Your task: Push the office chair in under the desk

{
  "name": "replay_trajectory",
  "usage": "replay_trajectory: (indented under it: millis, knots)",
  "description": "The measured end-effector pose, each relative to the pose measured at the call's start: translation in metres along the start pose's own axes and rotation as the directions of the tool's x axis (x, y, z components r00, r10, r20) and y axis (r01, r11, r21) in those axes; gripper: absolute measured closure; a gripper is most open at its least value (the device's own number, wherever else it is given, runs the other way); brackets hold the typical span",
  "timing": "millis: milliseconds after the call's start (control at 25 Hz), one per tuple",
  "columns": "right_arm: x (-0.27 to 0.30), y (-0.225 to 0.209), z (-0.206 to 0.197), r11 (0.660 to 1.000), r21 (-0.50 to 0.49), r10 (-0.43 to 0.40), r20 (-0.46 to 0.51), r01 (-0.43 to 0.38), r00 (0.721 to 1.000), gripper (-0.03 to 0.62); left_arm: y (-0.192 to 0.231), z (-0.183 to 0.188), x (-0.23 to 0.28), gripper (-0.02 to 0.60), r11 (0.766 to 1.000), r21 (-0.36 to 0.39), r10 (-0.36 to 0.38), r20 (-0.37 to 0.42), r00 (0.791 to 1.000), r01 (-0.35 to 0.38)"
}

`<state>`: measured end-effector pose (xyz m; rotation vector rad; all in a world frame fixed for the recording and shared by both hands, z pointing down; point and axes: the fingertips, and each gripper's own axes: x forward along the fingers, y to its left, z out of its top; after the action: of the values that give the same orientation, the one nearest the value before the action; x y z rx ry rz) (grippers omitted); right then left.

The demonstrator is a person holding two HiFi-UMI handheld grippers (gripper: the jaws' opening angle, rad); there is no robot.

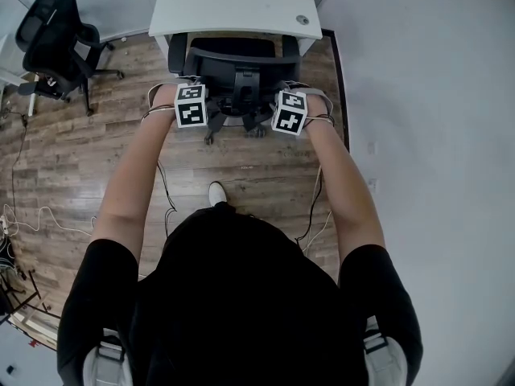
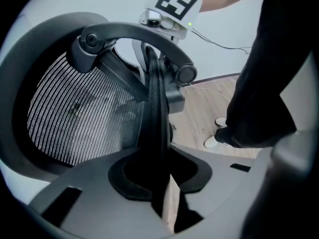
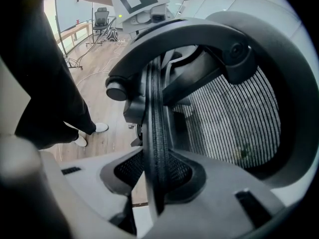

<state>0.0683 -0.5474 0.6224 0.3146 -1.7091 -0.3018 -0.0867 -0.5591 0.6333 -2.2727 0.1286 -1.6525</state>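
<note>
A black mesh office chair (image 1: 233,75) stands with its seat partly under the white desk (image 1: 233,6); its backrest faces me. My left gripper (image 1: 195,87) is shut on the backrest's left edge, and my right gripper (image 1: 286,92) is shut on its right edge. In the left gripper view the backrest's dark rim (image 2: 155,118) runs between the grey jaws of the left gripper (image 2: 162,178), whose black pads press on it. The right gripper view shows the same: the mesh-covered rim (image 3: 155,123) sits clamped in the right gripper (image 3: 154,176).
A second black office chair (image 1: 56,43) stands at the back left. Cables (image 1: 32,215) trail over the wooden floor at the left. A pale wall (image 1: 434,135) runs along the right, close to the desk. My white shoe (image 1: 216,191) is behind the chair.
</note>
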Motion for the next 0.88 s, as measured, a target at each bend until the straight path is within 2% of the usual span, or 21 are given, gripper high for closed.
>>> replay_trajectory:
  millis: [360,600,680,800,880]
  knots:
    - [0.002,0.001,0.000,1.000,-0.006,-0.018,0.005,0.018,1.000,0.482,0.001,-0.002,0.002,0.499,1.000,0.008,0.001,-0.003,1.000,-0.001]
    - [0.002,0.003,0.001,0.999,-0.014,-0.038,-0.001,0.038,0.999,0.480,0.000,-0.002,0.000,0.492,0.999,0.033,0.033,0.002,0.999,-0.034]
    - [0.002,0.005,0.002,1.000,-0.008,-0.013,-0.003,0.013,1.000,0.477,-0.003,-0.003,0.000,0.466,0.999,0.048,0.027,-0.004,1.000,-0.027]
    - [-0.002,0.007,0.003,1.000,0.000,0.015,0.001,-0.015,1.000,0.434,-0.007,-0.004,-0.001,0.391,0.998,0.069,0.009,-0.007,1.000,-0.008]
    - [-0.014,0.004,0.005,1.000,-0.007,0.004,0.005,-0.004,1.000,0.434,-0.002,-0.001,-0.010,0.368,0.997,0.073,0.032,0.009,0.999,-0.033]
